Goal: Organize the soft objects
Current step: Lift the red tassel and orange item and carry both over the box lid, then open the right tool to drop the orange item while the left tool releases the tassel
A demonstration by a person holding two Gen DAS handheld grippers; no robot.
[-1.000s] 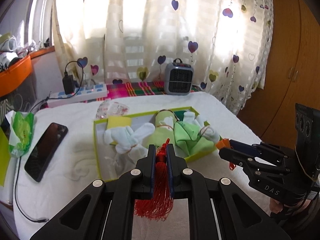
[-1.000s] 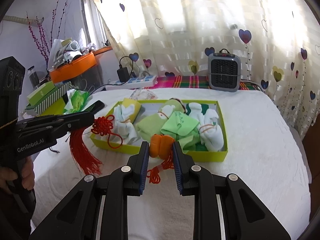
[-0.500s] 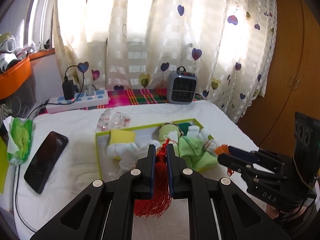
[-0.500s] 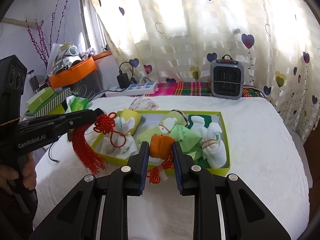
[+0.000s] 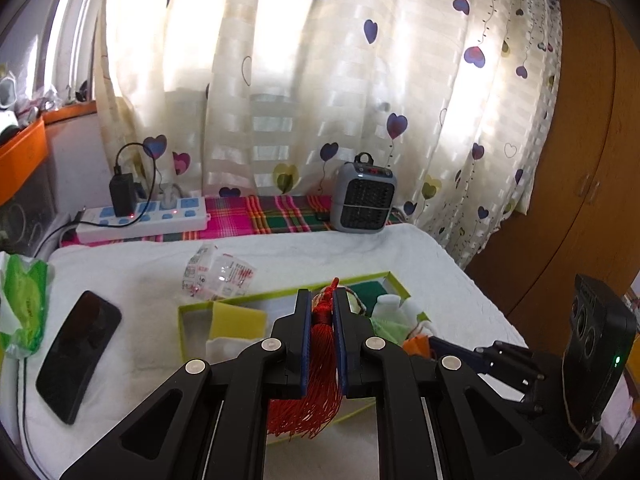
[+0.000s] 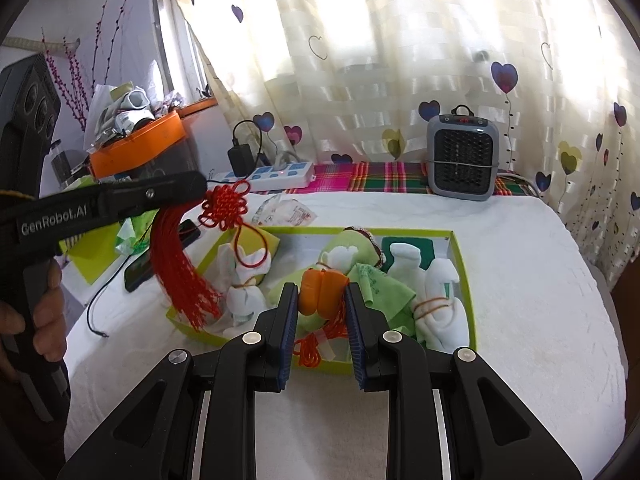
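Observation:
My left gripper (image 5: 321, 300) is shut on a red knotted tassel (image 5: 316, 376); in the right wrist view the left gripper (image 6: 200, 184) holds that red tassel (image 6: 180, 264) above the left end of the green box (image 6: 464, 264). My right gripper (image 6: 322, 292) is shut on a small orange ornament (image 6: 322, 292) with red cord hanging below, over the box's front edge. Inside the box lie white socks (image 6: 436, 304), green cloths (image 6: 380, 292) and a yellow sponge (image 5: 236, 316). From the left wrist view the right gripper (image 5: 424, 344) shows at lower right.
The box sits on a white towel-covered surface (image 6: 520, 320). A phone (image 5: 78, 352), a green packet (image 5: 24, 300) and a clear wrapper (image 5: 218, 272) lie to the left. A power strip (image 5: 140, 220) and a small heater (image 5: 362, 196) stand by the curtain. A person's hand (image 6: 44, 312) grips the left tool.
Both grippers have moved toward the box with their ornaments still held. The left one has risen a little, so the tassel now hangs over the box's left end.

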